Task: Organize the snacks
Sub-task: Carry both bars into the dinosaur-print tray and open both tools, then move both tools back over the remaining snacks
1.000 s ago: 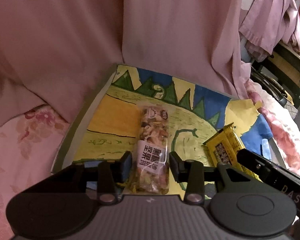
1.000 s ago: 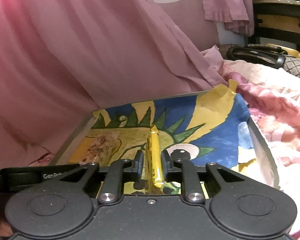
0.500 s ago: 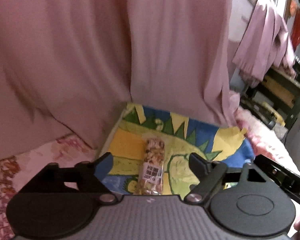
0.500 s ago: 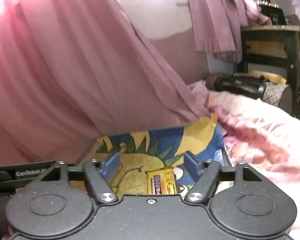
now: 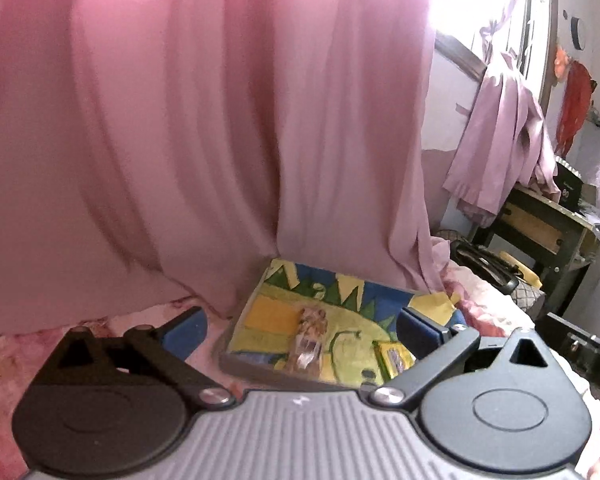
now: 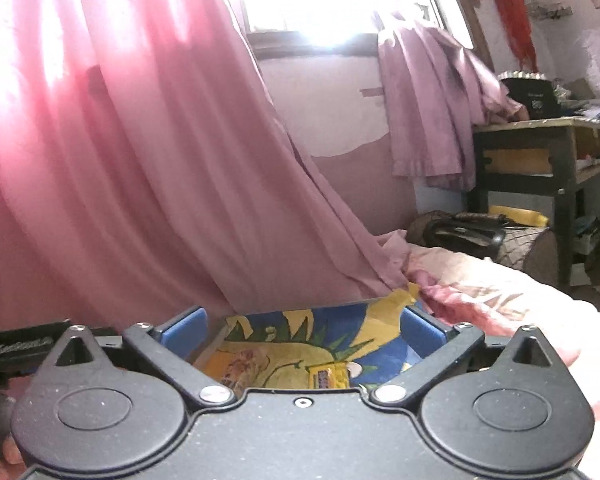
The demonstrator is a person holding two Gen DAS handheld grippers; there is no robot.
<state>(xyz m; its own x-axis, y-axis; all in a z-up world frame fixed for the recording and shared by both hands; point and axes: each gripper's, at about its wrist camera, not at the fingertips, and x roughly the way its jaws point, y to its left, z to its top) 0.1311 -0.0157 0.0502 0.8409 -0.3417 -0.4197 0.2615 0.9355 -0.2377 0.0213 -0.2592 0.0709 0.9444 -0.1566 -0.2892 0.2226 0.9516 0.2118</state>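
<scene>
While spread wide and holding nothing, left hand-held gripper (image 5: 300, 330) and right hand-held gripper (image 6: 302, 330), both raised above the shallow grey tray with a yellow, green and blue painted lining (image 5: 260, 314). Clear packet of mixed nuts with a white label (image 5: 310, 338) lying lengthwise near the tray's middle; yellow wrapped snack bar (image 5: 394, 358) flat beside it, toward the right near corner. Tray resting on the pink floral bed (image 6: 480, 284), against the pink curtain (image 5: 180, 140).

Two snack packs on one painted tray (image 5: 236, 365): one clear nut-mix pouch (image 5: 310, 336), one yellow bar (image 5: 394, 358). Two hand-held grippers, one pink curtain (image 5: 220, 140) behind.
</scene>
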